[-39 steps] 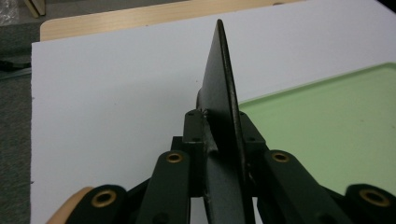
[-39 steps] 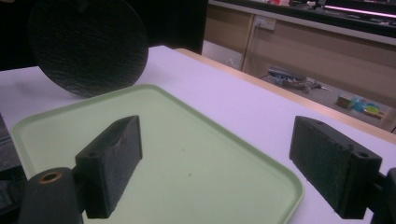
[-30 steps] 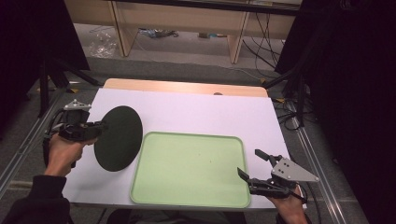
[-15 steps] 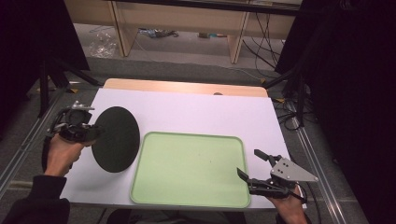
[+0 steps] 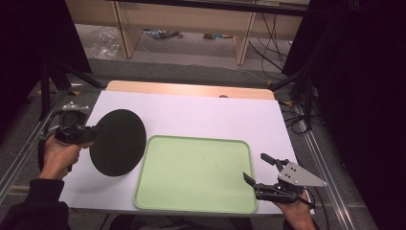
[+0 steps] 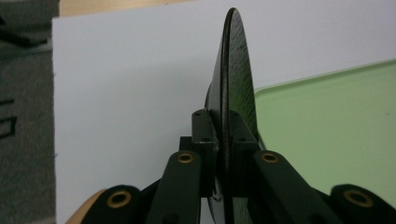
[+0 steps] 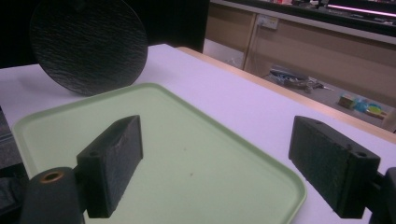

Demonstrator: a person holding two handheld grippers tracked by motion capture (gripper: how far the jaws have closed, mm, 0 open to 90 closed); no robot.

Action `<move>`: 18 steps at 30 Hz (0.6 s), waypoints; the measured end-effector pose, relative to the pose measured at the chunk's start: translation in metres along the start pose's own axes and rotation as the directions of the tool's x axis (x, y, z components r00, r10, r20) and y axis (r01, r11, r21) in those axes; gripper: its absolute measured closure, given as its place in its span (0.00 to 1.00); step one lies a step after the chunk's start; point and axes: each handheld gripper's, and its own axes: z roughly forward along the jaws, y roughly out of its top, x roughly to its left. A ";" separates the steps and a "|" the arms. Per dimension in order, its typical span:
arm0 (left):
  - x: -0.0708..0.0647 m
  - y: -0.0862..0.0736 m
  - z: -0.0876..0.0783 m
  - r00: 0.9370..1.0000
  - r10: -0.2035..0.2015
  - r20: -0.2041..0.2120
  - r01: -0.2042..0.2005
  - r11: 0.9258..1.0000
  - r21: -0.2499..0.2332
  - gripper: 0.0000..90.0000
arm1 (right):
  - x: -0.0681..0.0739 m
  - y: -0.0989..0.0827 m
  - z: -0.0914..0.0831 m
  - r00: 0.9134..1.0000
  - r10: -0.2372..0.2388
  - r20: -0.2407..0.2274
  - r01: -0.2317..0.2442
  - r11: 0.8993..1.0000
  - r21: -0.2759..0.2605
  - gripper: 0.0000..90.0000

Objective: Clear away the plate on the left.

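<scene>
My left gripper (image 6: pixel 223 140) is clamping the rim of the black round plate (image 6: pixel 233 79); its jaws have just been closing and the pads are now pressing on both faces of that edge. In the left gripper view the plate is rising edge-on from between them, thin and dark, with a rough texture on the face turned toward the tray. From the high view my left gripper (image 5: pixel 93 134) is sitting at the left side of the table, and the plate (image 5: pixel 117 142) is hanging tilted above the white table top (image 5: pixel 201 117), its right edge reaching just over the left rim of the green tray (image 5: pixel 196 172). My left hand (image 5: pixel 60 153) is wrapping the gripper's handle.

My right gripper (image 7: pixel 219 154) is standing released, its two black pads spread wide with nothing between them. Beyond them the green tray (image 7: pixel 187 154) is lying flat, and the plate (image 7: pixel 88 44) is showing past its far corner, its textured face toward me. In the high view my right gripper (image 5: pixel 258 170) is hovering over the tray's near right corner, with the grey three-cornered plate (image 5: pixel 299 175) on top of it.

The tray is resting on the white top, close to the near edge.
</scene>
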 end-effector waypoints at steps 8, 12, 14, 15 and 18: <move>0.017 -0.008 0.002 0.997 -0.063 0.045 0.064 0.998 -0.011 0.94 | 0.001 0.000 0.002 1.000 -0.007 -0.002 0.007 1.000 0.001 0.21; 0.012 -0.005 0.003 0.998 -0.041 0.041 0.042 0.999 -0.019 0.94 | 0.001 0.000 0.000 1.000 -0.003 -0.004 0.003 1.000 0.010 0.21; 0.003 -0.002 0.001 1.000 0.014 0.013 -0.014 1.000 -0.002 0.94 | 0.001 0.000 0.001 1.000 -0.002 0.000 0.002 1.000 0.005 0.21; 0.003 -0.002 0.001 1.000 0.014 0.013 -0.014 1.000 -0.002 0.93 | 0.001 0.000 0.001 1.000 -0.002 0.000 0.002 1.000 0.005 0.21; -0.009 0.001 0.003 0.999 0.052 -0.005 -0.052 0.999 0.005 0.92 | 0.001 0.000 0.001 1.000 -0.002 -0.006 0.002 1.000 0.005 0.21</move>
